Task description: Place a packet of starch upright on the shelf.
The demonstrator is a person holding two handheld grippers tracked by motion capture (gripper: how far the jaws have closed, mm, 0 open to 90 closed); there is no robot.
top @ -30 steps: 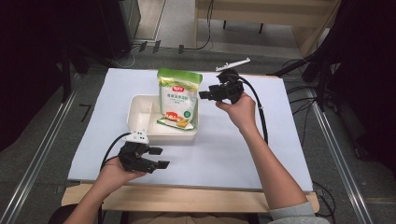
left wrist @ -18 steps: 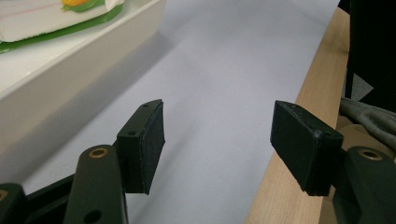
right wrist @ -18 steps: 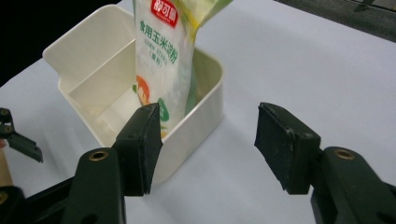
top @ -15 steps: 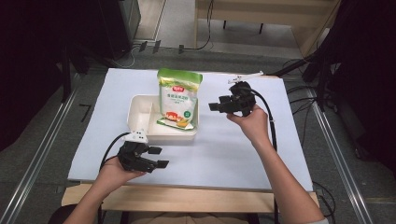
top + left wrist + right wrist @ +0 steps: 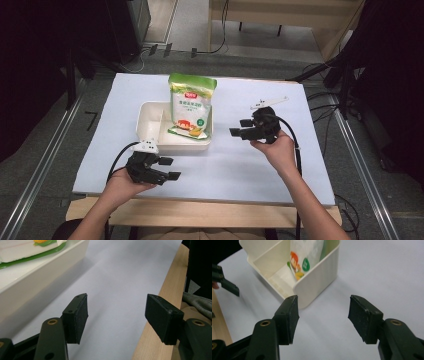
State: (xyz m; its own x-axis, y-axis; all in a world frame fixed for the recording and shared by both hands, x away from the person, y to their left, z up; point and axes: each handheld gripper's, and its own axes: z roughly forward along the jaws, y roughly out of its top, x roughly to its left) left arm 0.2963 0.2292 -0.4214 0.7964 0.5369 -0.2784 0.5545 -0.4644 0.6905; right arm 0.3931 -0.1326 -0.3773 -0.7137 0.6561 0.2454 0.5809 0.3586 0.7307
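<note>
A white bin (image 5: 185, 146) with a divider sits on the pale table sheet. A green and white snack bag (image 5: 191, 102) stands upright in its right compartment. My right gripper (image 5: 239, 127) hovers to the right of the bin, pointing left at it. It is open, its jaws have just closed a little, and nothing is between them. In the right gripper view (image 5: 323, 307) the bin's corner (image 5: 317, 282) and the bag (image 5: 303, 255) lie ahead. My left gripper (image 5: 170, 168) rests open near the front edge, in front of the bin. In the left gripper view (image 5: 116, 305) its jaws hold nothing.
The wooden front edge of the table (image 5: 200, 212) runs just behind the left hand. Bare sheet (image 5: 225, 170) lies between the two grippers. Cables (image 5: 295, 145) trail off the right side. Metal rails (image 5: 45, 165) flank the table on the floor.
My right gripper has drawn away from the bag's top, moving right, toward the person and lower. The left gripper, bin and bag have stayed put.
</note>
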